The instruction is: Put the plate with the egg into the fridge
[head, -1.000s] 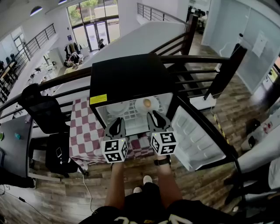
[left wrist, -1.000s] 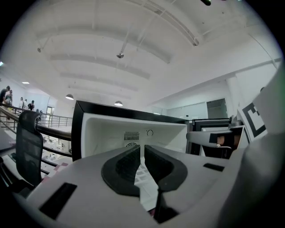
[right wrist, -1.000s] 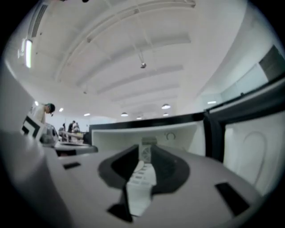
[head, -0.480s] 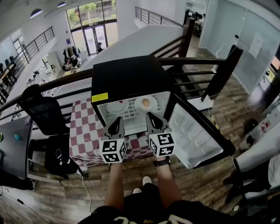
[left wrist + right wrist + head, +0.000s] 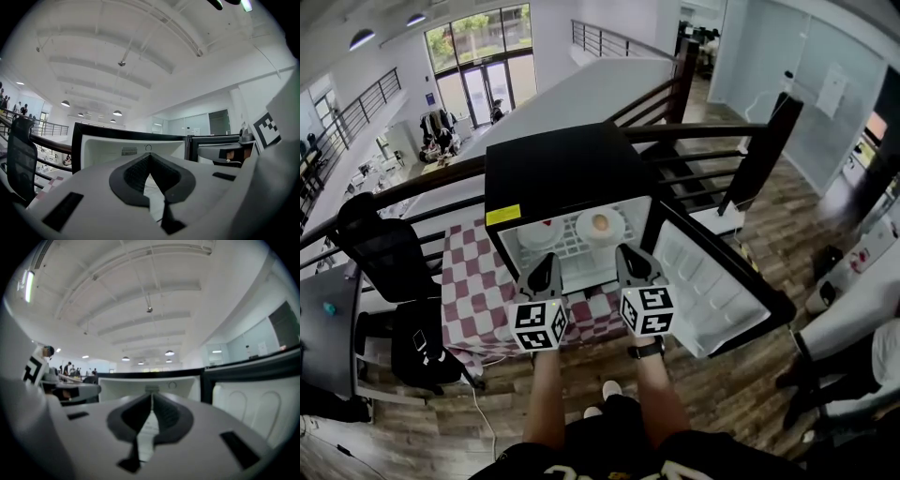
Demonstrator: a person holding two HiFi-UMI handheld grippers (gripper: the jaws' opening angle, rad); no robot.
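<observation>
My left gripper [image 5: 149,157] has its jaws pressed together with nothing between them, and my right gripper [image 5: 151,398] is the same, tips closed and empty. I hold both side by side just in front of the open fridge [image 5: 564,167], touching nothing. The plate [image 5: 600,228] sits inside on the white wire shelf [image 5: 567,246], toward the right, with the brownish egg [image 5: 600,222] in its middle. A second white dish [image 5: 546,231] lies to its left. The fridge door [image 5: 705,289] is swung wide on my right. The fridge stands on a counter under a checked cloth [image 5: 472,281].
</observation>
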